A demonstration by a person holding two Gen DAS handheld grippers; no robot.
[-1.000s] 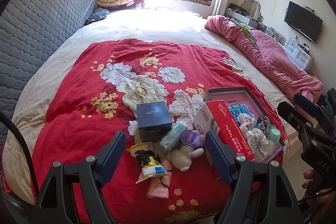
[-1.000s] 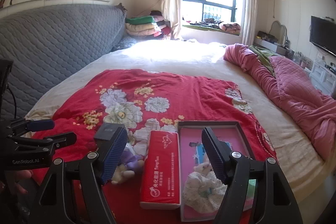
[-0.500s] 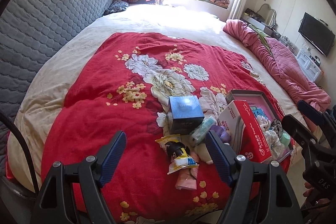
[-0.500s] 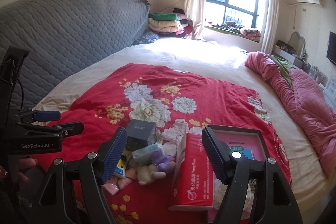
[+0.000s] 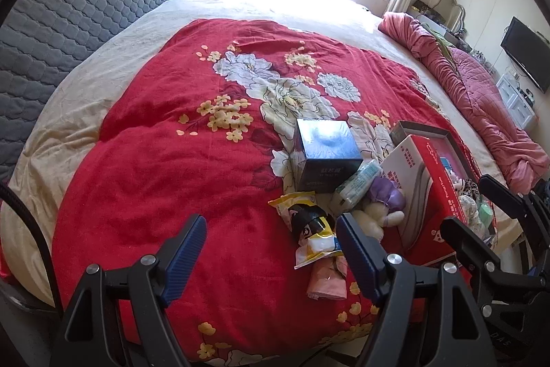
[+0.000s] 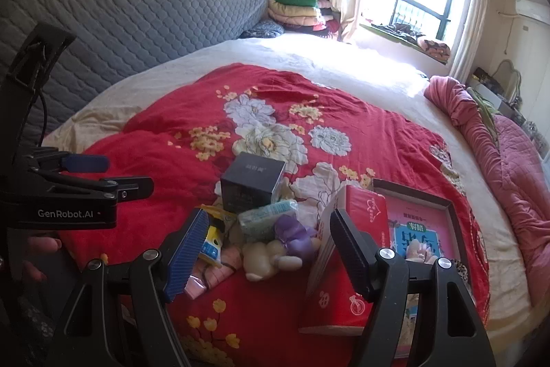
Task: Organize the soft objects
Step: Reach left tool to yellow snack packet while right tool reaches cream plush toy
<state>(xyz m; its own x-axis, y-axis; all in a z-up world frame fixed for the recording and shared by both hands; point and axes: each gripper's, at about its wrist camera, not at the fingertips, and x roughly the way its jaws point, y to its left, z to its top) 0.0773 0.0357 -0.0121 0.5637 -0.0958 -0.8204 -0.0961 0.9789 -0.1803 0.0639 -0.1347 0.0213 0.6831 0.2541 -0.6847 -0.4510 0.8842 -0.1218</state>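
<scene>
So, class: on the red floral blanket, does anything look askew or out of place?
Yes. The red tissue box is tipped, leaning against the open tray rather than lying flat. The plush toy, snack packet and pink cloth lie jumbled beside it.

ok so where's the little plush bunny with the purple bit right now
In the right wrist view the plush bunny lies on the red blanket, between the pink folded cloth and the red tissue box.
</scene>
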